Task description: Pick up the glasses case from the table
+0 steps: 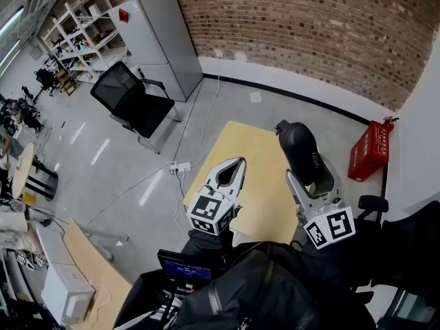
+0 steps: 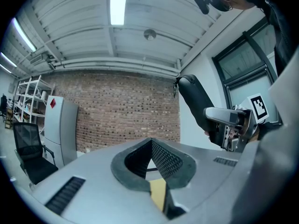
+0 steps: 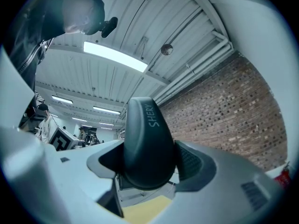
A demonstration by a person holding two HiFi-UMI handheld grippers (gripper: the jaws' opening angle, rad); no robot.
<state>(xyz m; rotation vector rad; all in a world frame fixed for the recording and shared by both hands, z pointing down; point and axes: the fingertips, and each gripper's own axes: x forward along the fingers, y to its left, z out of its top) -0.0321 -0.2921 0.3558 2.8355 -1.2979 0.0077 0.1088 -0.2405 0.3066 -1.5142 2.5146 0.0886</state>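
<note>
The glasses case (image 1: 301,150) is a black hard case lifted above the light wooden table (image 1: 251,163). My right gripper (image 1: 311,181) is shut on its lower end and holds it upright. In the right gripper view the case (image 3: 147,139), printed "SHERY", fills the space between the jaws of the right gripper (image 3: 149,164). My left gripper (image 1: 232,167) hovers over the table's left part, jaws shut and empty. The left gripper view shows the left gripper (image 2: 150,146) with its pads meeting, and the case (image 2: 194,101) held in the right gripper (image 2: 229,125) off to the right.
A black office chair (image 1: 132,98) and a grey cabinet (image 1: 155,40) stand on the floor at the back left. A red box (image 1: 370,150) sits by the brick wall (image 1: 309,26) at the right. A power strip (image 1: 180,166) lies beside the table.
</note>
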